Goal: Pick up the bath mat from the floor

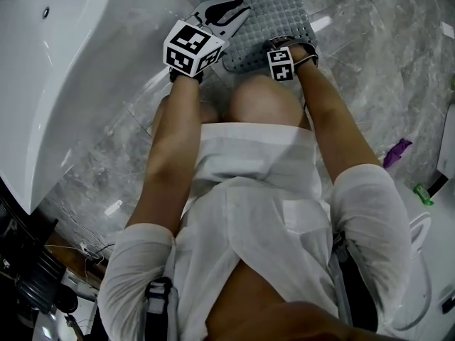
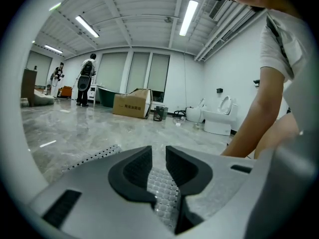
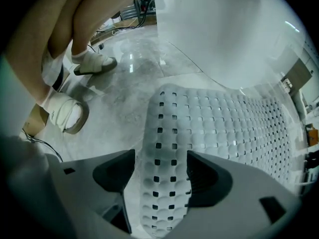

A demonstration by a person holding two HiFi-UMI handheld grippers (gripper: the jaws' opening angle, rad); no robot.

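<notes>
The grey perforated bath mat (image 1: 274, 9) lies on the marble floor at the top of the head view, just beyond my knee. My left gripper (image 1: 229, 11) rests on its near left corner. In the left gripper view its jaws (image 2: 158, 153) stand close together, shut on a raised bit of the mat (image 2: 162, 188). My right gripper (image 1: 291, 46) is at the mat's near edge. In the right gripper view it (image 3: 160, 158) stands open, astride a strip of the mat (image 3: 167, 133), and the left pad is a little clear of the mat's edge.
A white bathtub (image 1: 43, 84) curves along the left, close beside the mat (image 3: 224, 34). My slippered feet (image 3: 65, 111) are just behind the right gripper. A purple scrap (image 1: 397, 153) and a green object (image 1: 424, 194) lie at the right. Far off stand a cardboard box (image 2: 132, 103) and a toilet (image 2: 222, 118).
</notes>
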